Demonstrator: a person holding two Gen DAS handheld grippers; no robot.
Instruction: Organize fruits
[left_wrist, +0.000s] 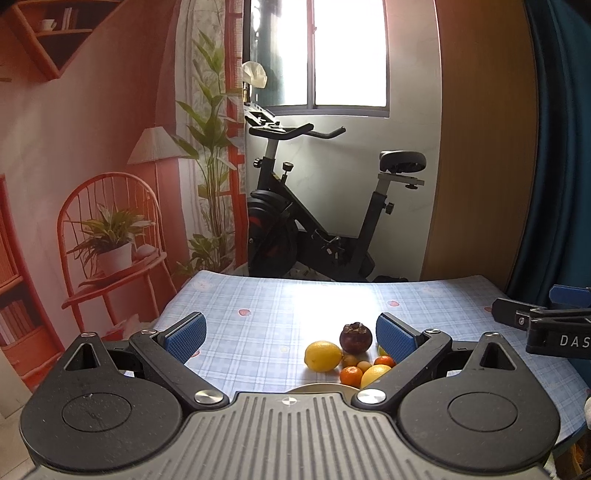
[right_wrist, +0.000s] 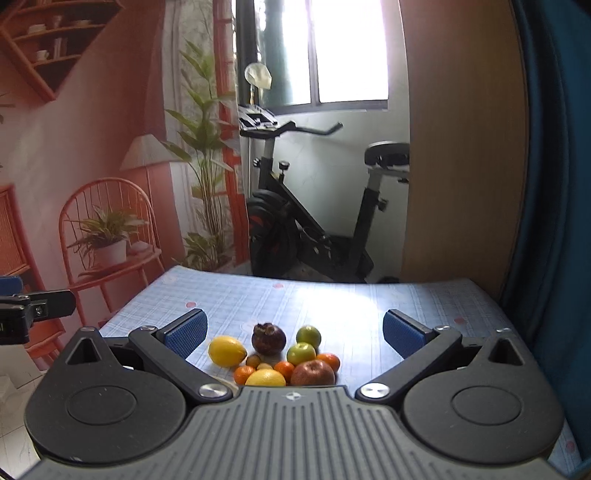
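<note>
The fruits sit close together in a little bunch on the blue checked table (right_wrist: 332, 295). At the left lies a yellow lemon (right_wrist: 226, 350) on its side. Just beside it is a dark purple mangosteen (right_wrist: 269, 338) with a bumpy cap on top. To the right are two green apples (right_wrist: 308, 335), one behind the other (right_wrist: 301, 353). In front of them is a big red apple (right_wrist: 312, 373), with a small orange (right_wrist: 329, 361) touching its right side. Another small orange (right_wrist: 284, 370) sits by the red apple's left side, and one more (right_wrist: 243, 374) is farther left. A second yellow lemon (right_wrist: 265, 378) lies in front. Two tiny brown-yellow fruits (right_wrist: 253, 360) sit in the middle.
</note>
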